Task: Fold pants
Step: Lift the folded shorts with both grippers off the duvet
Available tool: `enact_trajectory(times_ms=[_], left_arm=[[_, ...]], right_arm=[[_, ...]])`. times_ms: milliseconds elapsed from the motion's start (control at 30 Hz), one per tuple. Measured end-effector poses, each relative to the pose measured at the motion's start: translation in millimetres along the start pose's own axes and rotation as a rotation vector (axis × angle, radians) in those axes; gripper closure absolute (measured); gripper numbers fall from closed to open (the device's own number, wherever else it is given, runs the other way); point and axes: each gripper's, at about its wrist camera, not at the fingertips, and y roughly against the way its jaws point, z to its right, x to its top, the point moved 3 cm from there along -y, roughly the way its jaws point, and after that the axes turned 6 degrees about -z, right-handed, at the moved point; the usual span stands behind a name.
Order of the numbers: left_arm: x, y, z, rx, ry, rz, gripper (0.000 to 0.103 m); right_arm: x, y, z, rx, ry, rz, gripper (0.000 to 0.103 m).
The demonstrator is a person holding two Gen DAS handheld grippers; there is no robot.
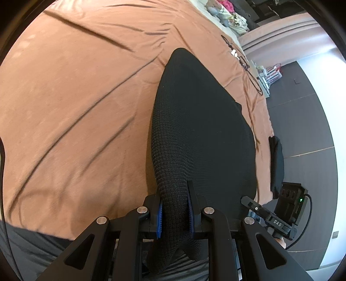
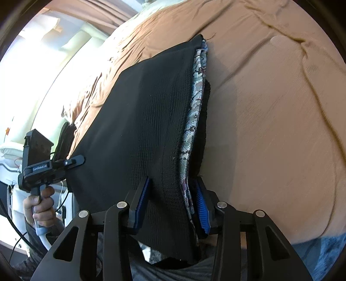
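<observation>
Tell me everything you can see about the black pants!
The black pants are a textured knit with a grey patterned inside layer showing along one edge. They stretch across the brown bedspread, near ends lifted. The left gripper pinches a bunched corner; the right gripper clamps several layers.

A bed (image 1: 75, 97) fills most of both views, covered by a creased brown sheet (image 2: 270, 118). At its far end lie a black cable (image 1: 253, 75) and a heap of soft toys and bright cloth (image 1: 227, 13). Beside the bed runs a dark floor (image 1: 302, 121), with a rack of small items (image 1: 268, 75) near the bed's edge. A bright window (image 2: 28, 64) shows in the right wrist view.
</observation>
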Motion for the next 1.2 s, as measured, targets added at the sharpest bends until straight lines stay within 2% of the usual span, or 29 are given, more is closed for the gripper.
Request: enact_trajectory(times_ms=[167,233,267,300,333,567,933,1200], left_arm=[[4,-2,-4,0.015,-0.011,-0.004,0.078],[9,2,-10,0.018,-0.006,0.012,0.067],[12,3,-12,0.012,-0.004,0.024,0.063],[16,4,-12,0.006,-0.003,0.037,0.056],[20,5,-13,0.003,-0.004,0.045,0.054],[52,-4,-11,-0.009,-0.002,0.067,0.053],[95,-30,-24,-0.027,0.027,0.042,0.053],[113,-45,-26,-0.047,0.021,0.029,0.053]], right_arm=[[8,4,-1,-0.016,0.023,0.015,0.065],[16,9,5,0.002,0.004,0.037,0.064],[20,11,8,0.009,-0.007,0.043,0.055],[25,13,12,0.01,-0.016,0.056,0.041],[31,15,15,0.008,-0.022,0.073,0.036],[61,3,32,0.065,-0.071,0.093,0.035],[103,-36,42,0.16,-0.09,0.046,0.035],[131,-56,47,0.174,-0.082,0.009,0.035]])
